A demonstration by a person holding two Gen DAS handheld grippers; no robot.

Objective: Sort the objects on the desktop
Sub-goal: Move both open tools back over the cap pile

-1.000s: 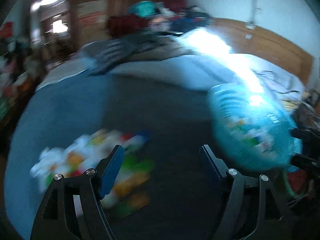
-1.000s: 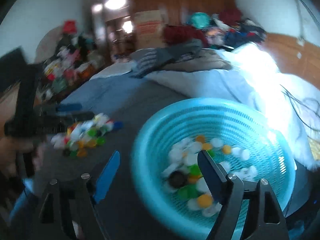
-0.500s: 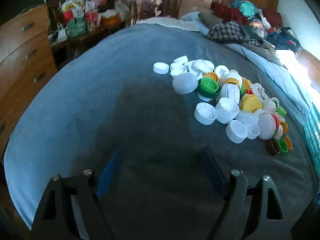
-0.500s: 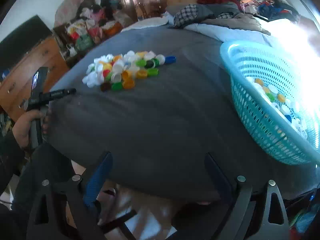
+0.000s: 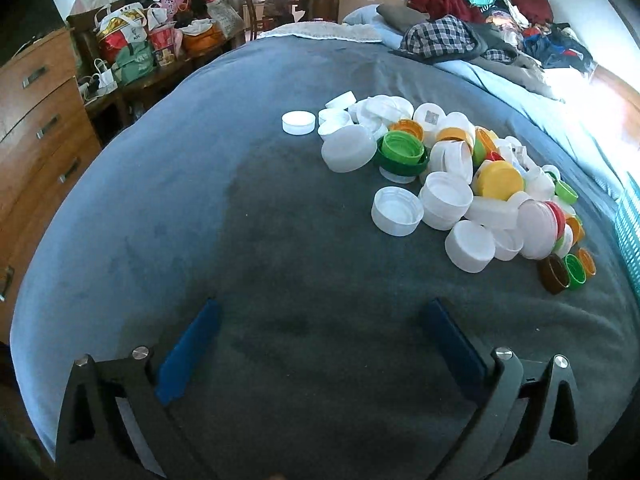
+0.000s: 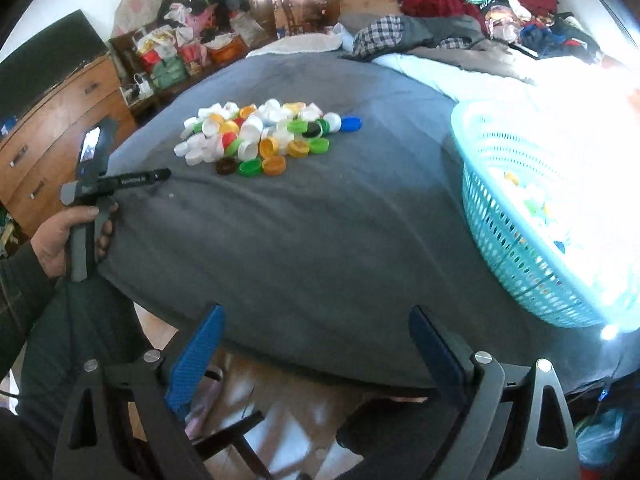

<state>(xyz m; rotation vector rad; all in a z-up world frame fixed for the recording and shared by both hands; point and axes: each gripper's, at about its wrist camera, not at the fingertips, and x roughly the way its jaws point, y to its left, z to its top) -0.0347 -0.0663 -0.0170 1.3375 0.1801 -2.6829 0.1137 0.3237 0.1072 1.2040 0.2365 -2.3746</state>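
The left hand-held gripper (image 5: 320,344) hangs over bare grey blanket near the bed's (image 5: 168,208) near edge, its blue pads spread wide and its jaws opening, with nothing between them and nothing touched that the frames show. The heap of bottle caps (image 5: 452,176) lies ahead of it and to its right, toward the middle of the bed: mostly white caps, with green, yellow, orange and red ones mixed in, and a brown cap (image 5: 554,274) at the heap's near right end. One white cap (image 5: 298,122) sits apart at the far left end of the heap.

The right hand-held gripper (image 6: 316,336) is released as well, jaws wide apart and empty. It hovers at the near edge of the bed, the floor showing below between its arms. In its view the same heap (image 6: 264,140) lies across the blanket toward the bed's left side, a blue cap (image 6: 351,123) at its right end. The turquoise basket (image 6: 516,216) rests at the bed's right edge, well apart from the heap, with caps inside; glare washes out much of its contents. At the left edge a hand (image 6: 60,236) grips the handle of the other gripper.
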